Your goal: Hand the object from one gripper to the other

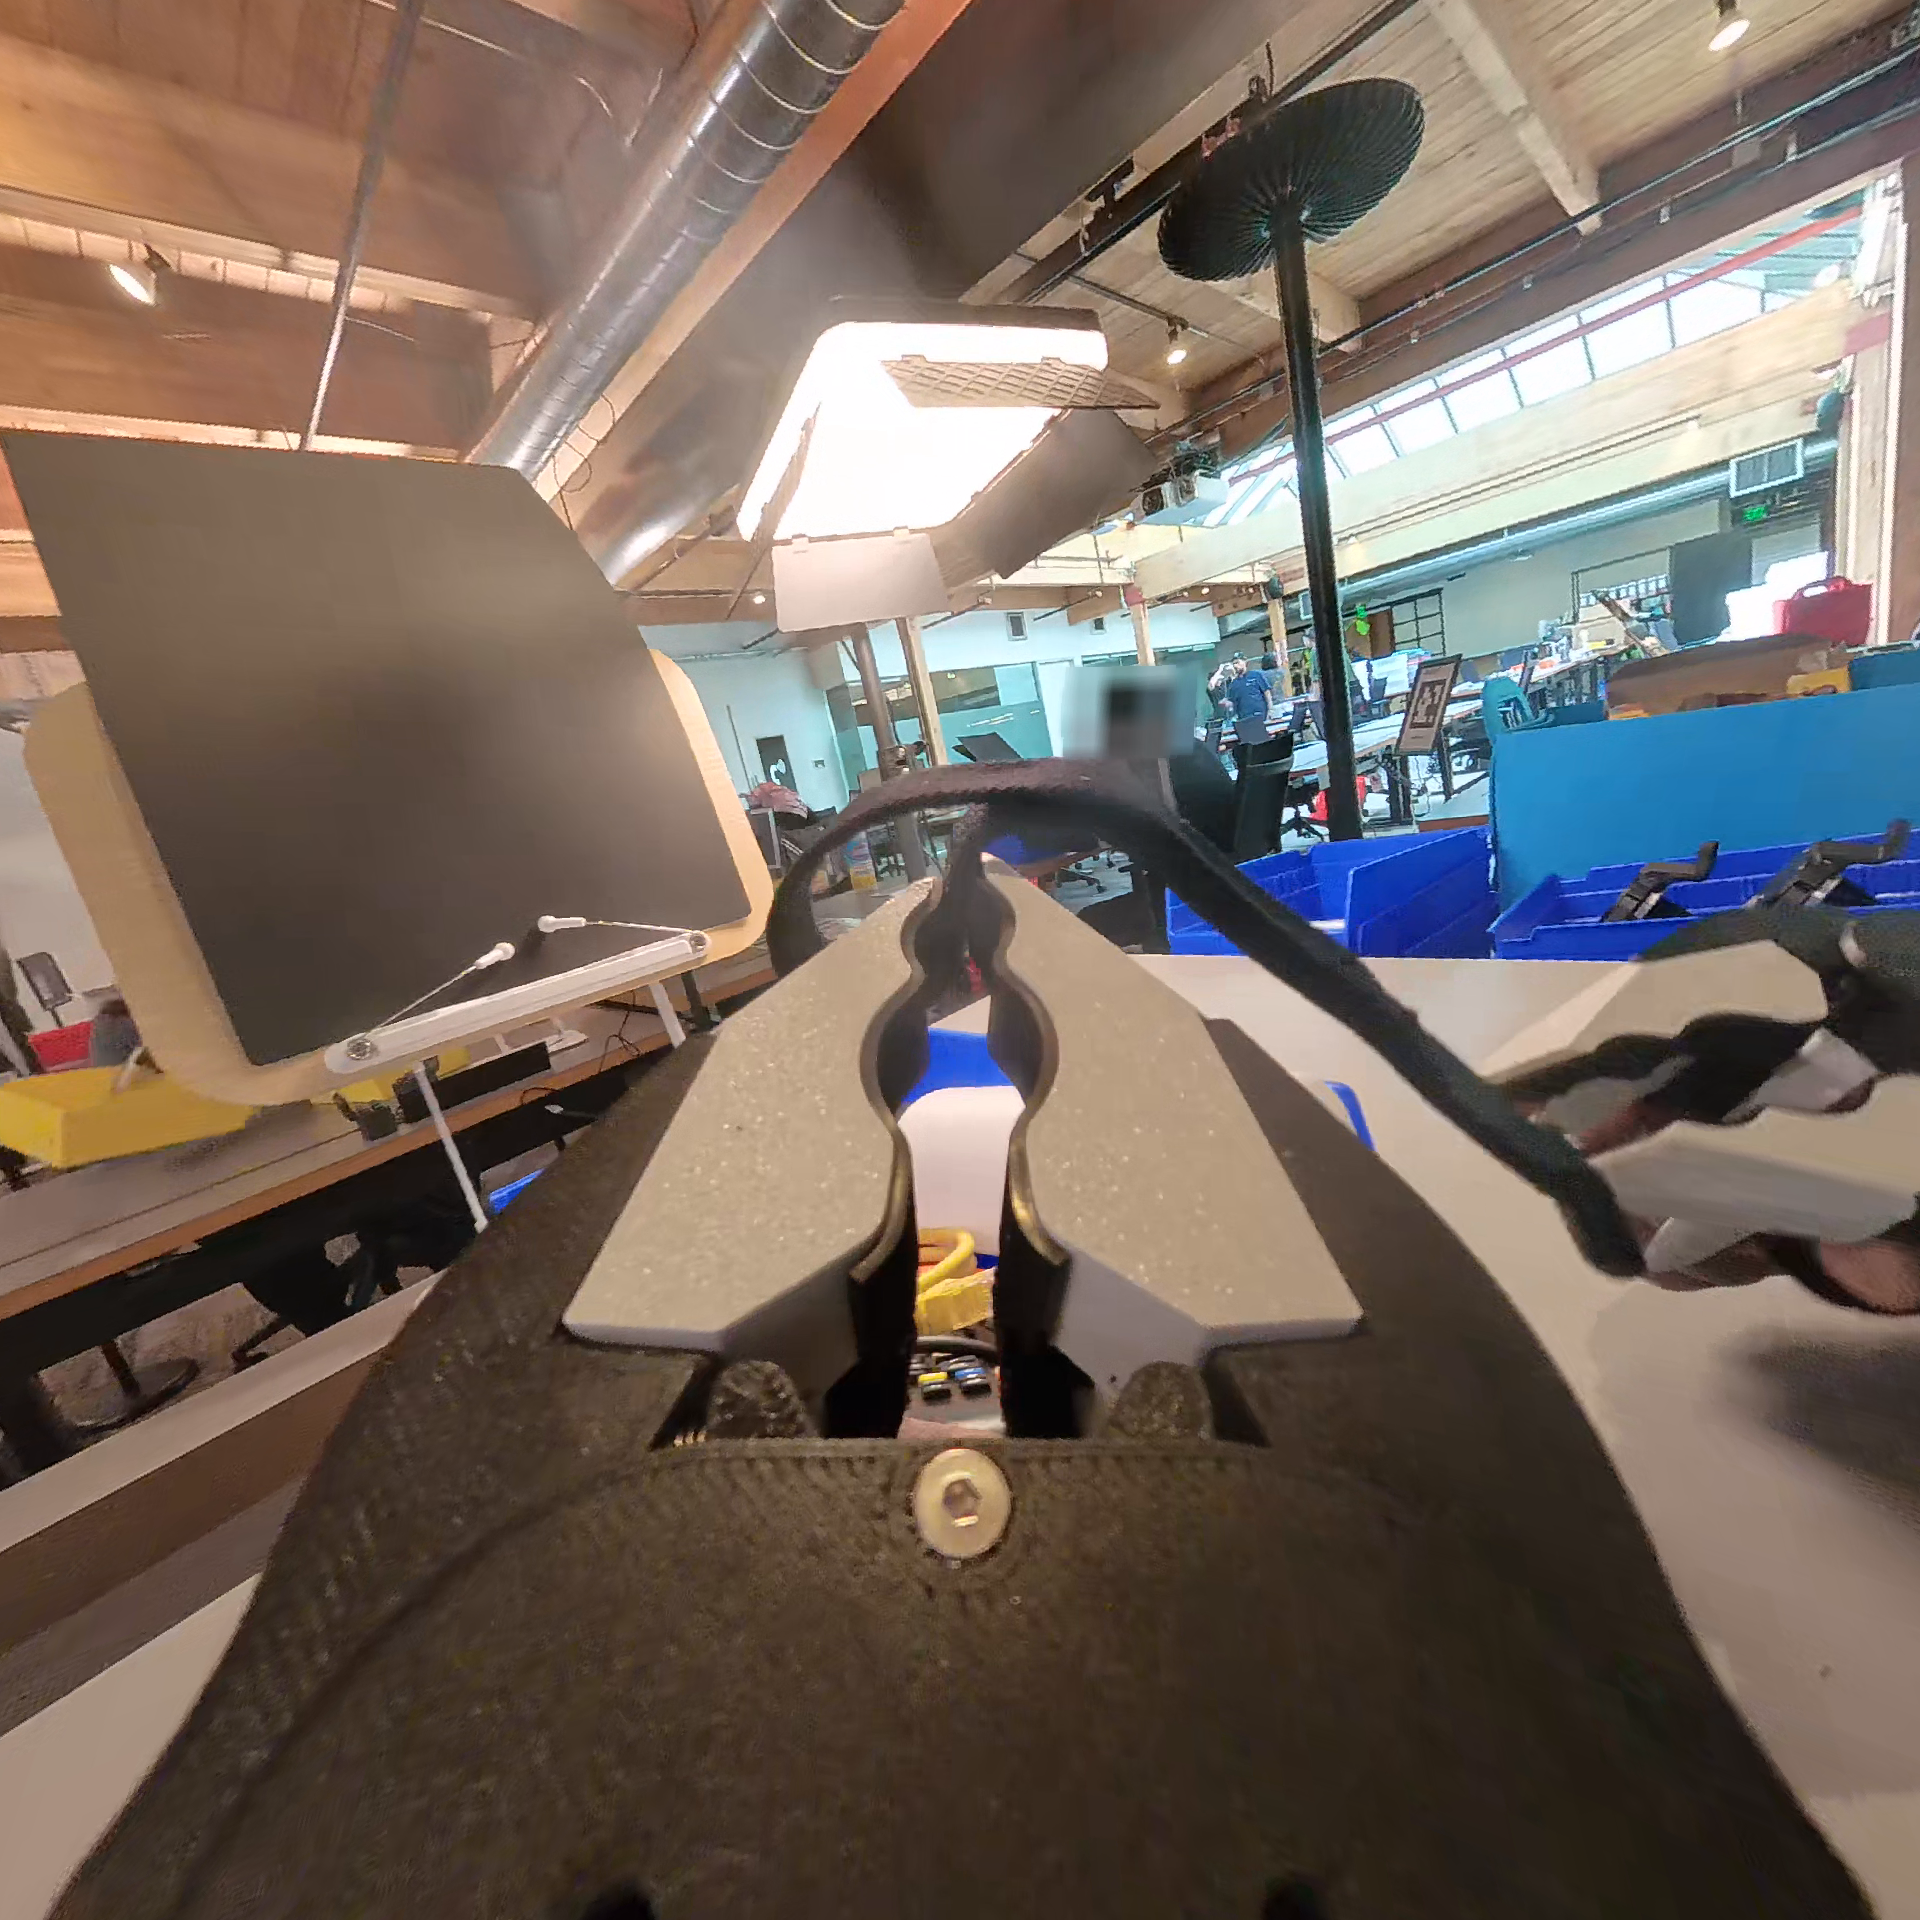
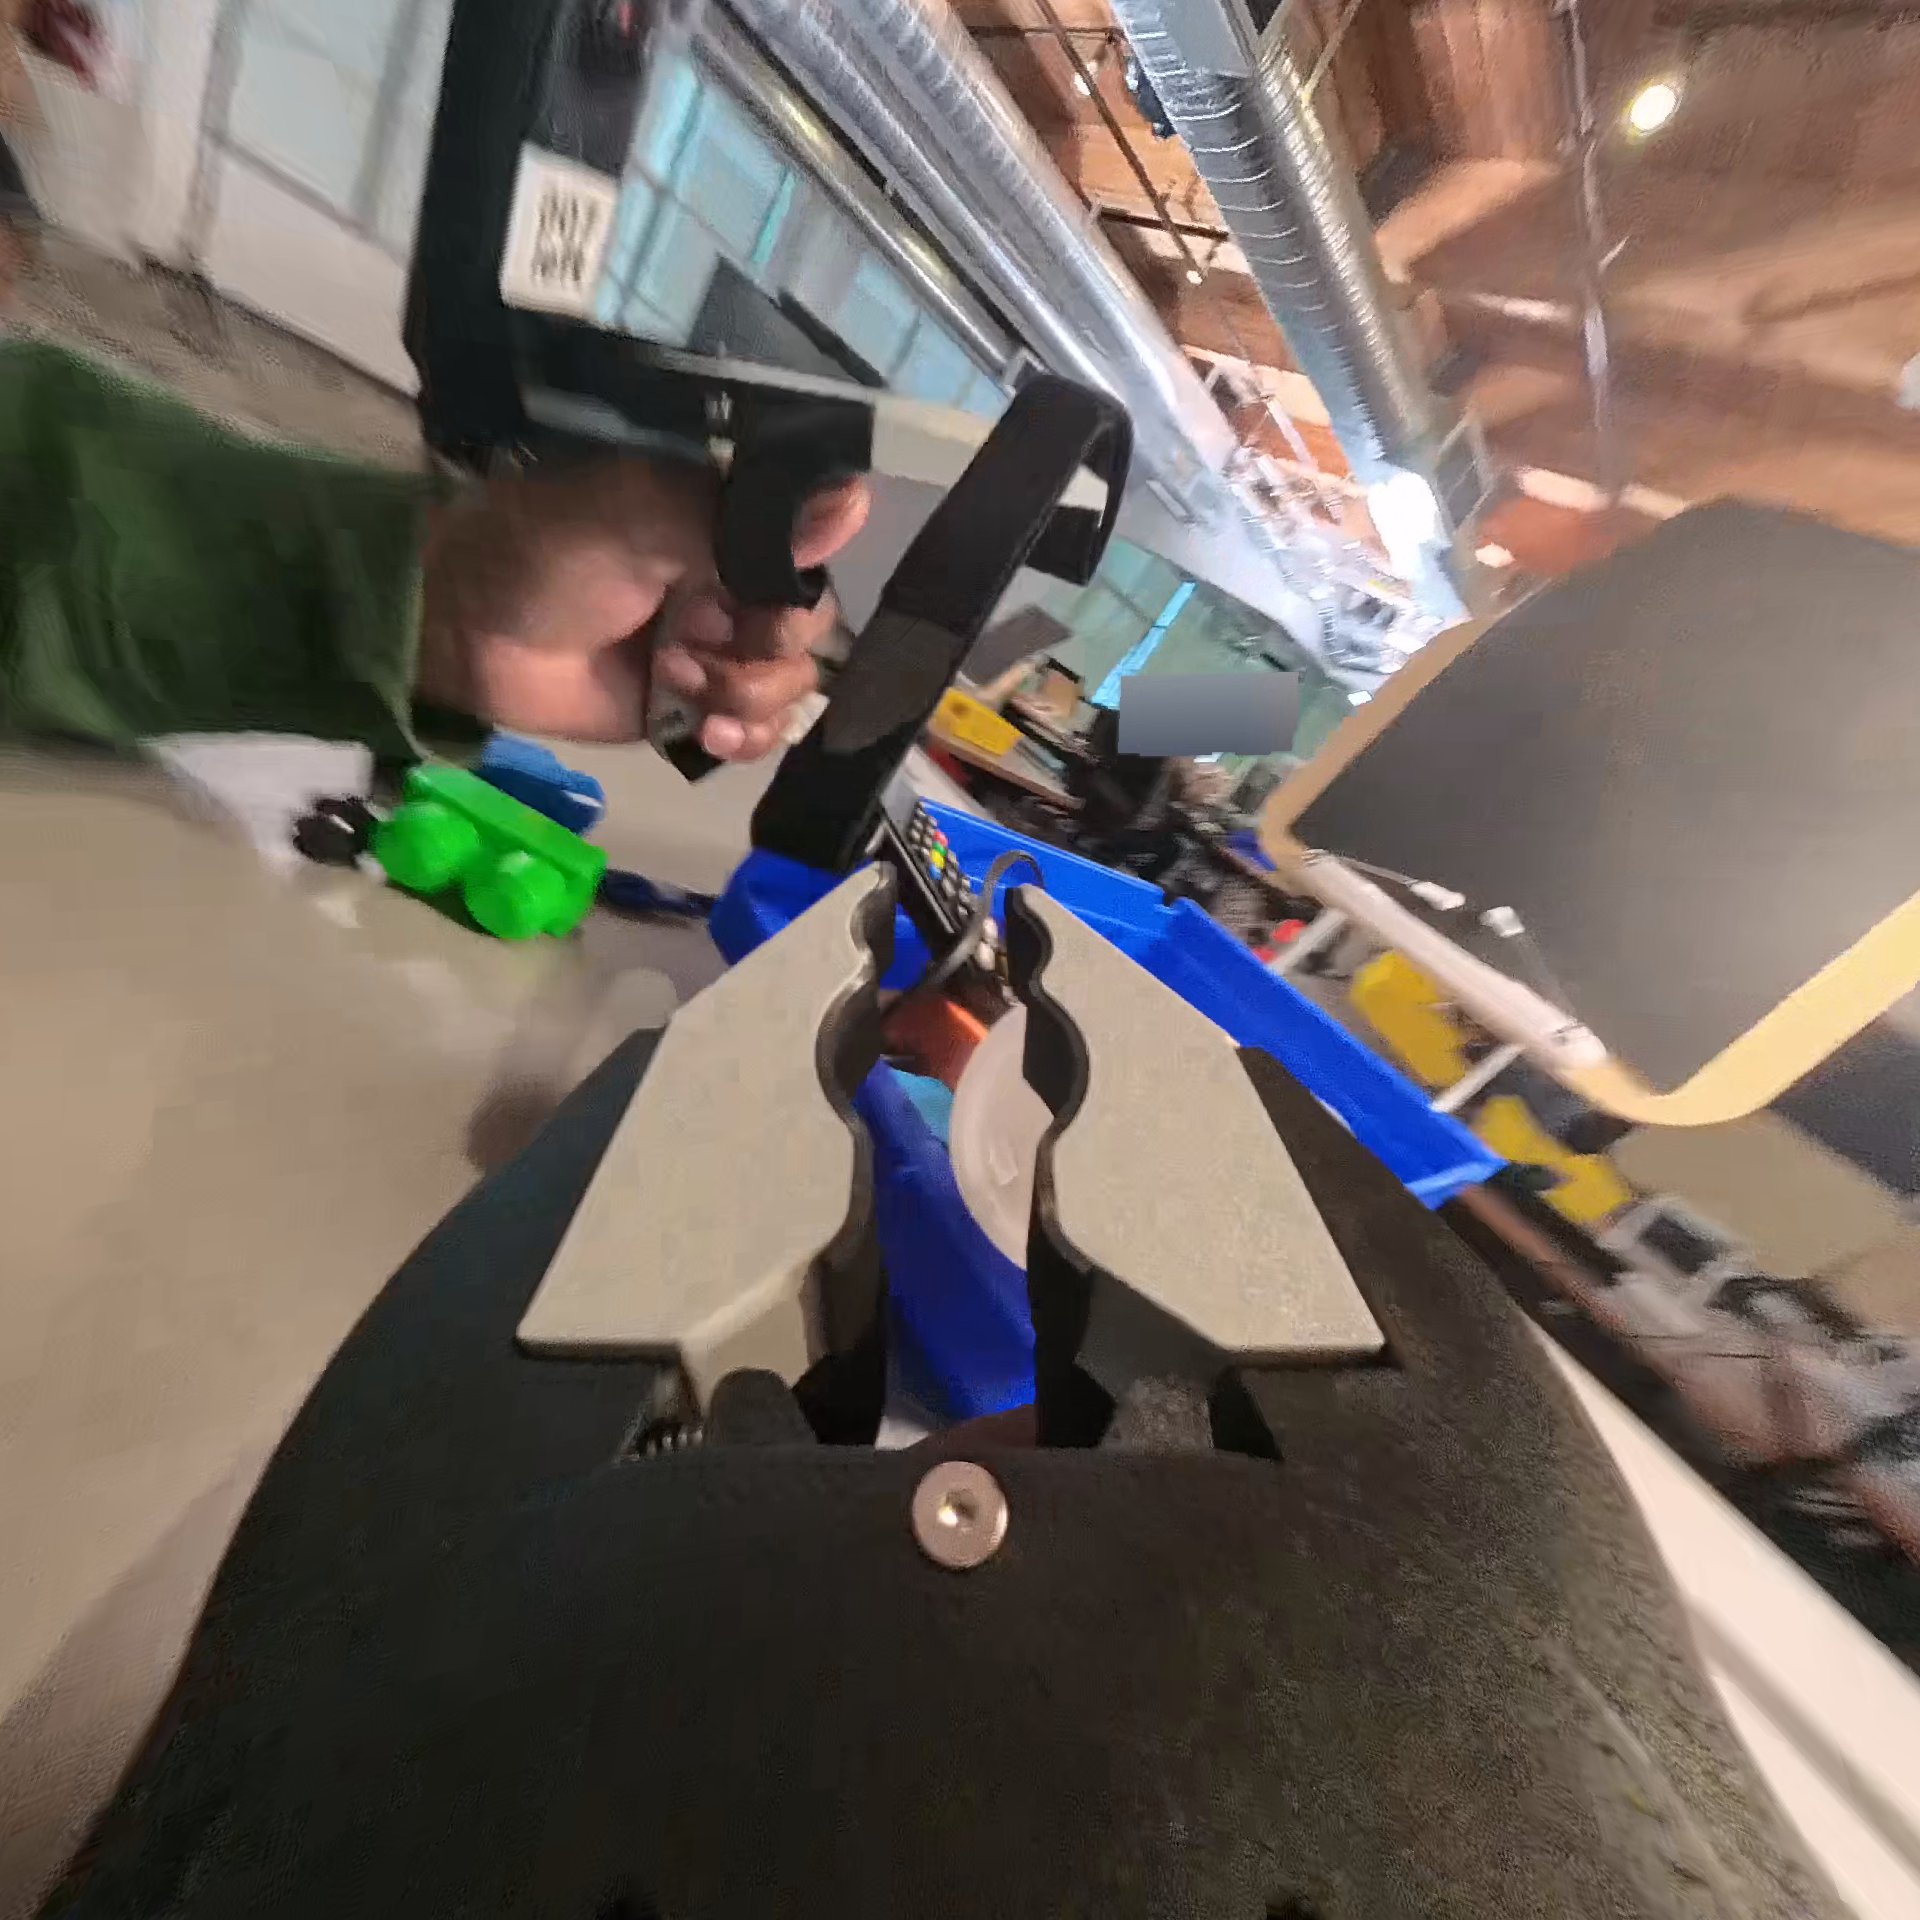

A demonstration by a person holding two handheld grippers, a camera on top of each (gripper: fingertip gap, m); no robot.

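strap: long black woven fabric strap [image 1: 1039, 790], looped, pinched at tips of left gripper [image 1: 961, 914], tail trailing right and down | right gripper [image 2: 951, 904] nearer free end, jaws a narrow gap, nothing clearly held | left view shows strap running to right gripper's fingers [image 1: 1756, 1174]; right view shows left hand [image 2: 623, 613], blue plastic bin [image 2: 1299, 1029]

Bright skylight [image 1: 914, 436] glare, fisheye edges, right wrist view motion-blurred
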